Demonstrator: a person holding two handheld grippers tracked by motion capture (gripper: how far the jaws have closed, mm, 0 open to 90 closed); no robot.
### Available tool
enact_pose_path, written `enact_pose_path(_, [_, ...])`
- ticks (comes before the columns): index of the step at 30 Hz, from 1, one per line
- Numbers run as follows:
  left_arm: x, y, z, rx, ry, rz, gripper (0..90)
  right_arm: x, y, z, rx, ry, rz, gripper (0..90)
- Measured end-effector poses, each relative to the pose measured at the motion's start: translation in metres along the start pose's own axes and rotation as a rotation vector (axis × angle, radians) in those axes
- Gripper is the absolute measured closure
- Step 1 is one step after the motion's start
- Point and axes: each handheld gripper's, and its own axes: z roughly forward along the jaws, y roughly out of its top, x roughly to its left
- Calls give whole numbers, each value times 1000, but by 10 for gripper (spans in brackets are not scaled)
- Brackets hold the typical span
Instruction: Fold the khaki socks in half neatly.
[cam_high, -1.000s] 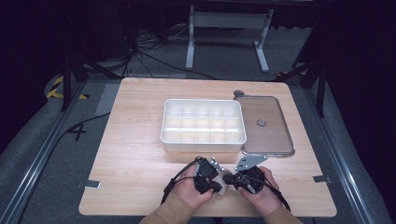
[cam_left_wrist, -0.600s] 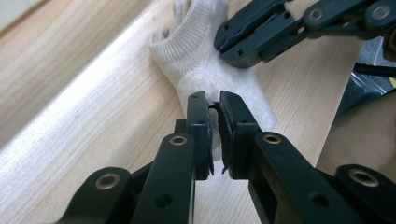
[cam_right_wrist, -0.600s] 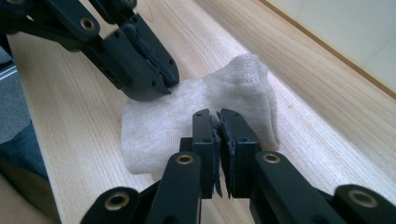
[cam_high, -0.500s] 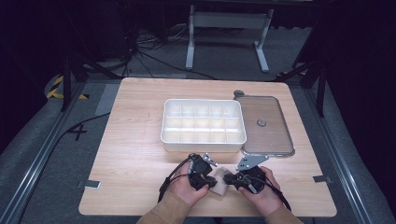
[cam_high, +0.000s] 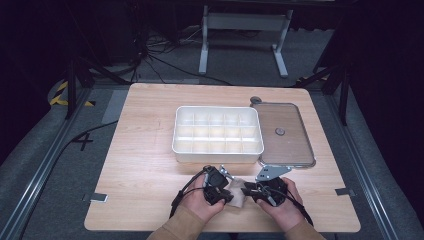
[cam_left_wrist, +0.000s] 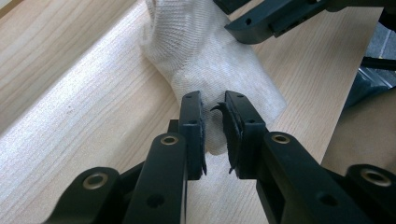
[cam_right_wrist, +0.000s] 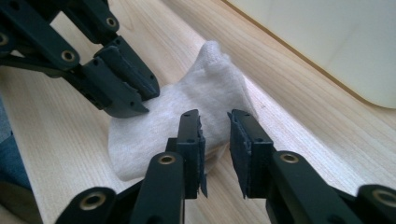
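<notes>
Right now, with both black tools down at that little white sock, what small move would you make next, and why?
Probably close the right tool a little more. Its jaws straddle an edge of the white sock with a gap between them, so the cloth doesn't look pinched. The left tool seems to have its own end of the sock squeezed between near-closed jaws. With both ends held, the sock could be lifted toward the divided white tray.

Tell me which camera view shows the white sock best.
The left gripper view: the sock lies along the frame, knit ribbing sharp, one end between the left tongs. The right gripper view shows it smaller, partly behind both tongs. The high view shows a pale patch between the hands.
</notes>
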Motion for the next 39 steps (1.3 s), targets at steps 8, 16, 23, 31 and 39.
enact_pose_path(8, [-1, 0, 2, 5, -1, 0, 770, -3, 1, 2, 5, -31, 35, 630])
enact_pose_path(16, [-1, 0, 3, 23, 15, -1, 772, -10, 2, 8, 18, -1, 106, 550])
enact_pose_path(23, [-2, 0, 4, 23, 22, -1, 773, -15, 2, 13, 28, 38, 152, 513])
enact_pose_path(31, [-2, -1, 3, 37, 39, 11, 776, -18, 2, 20, 41, 100, 188, 507])
enact_pose_path(39, [-2, -4, 3, 29, 41, -2, 776, -21, 0, 27, 43, 184, 238, 545])
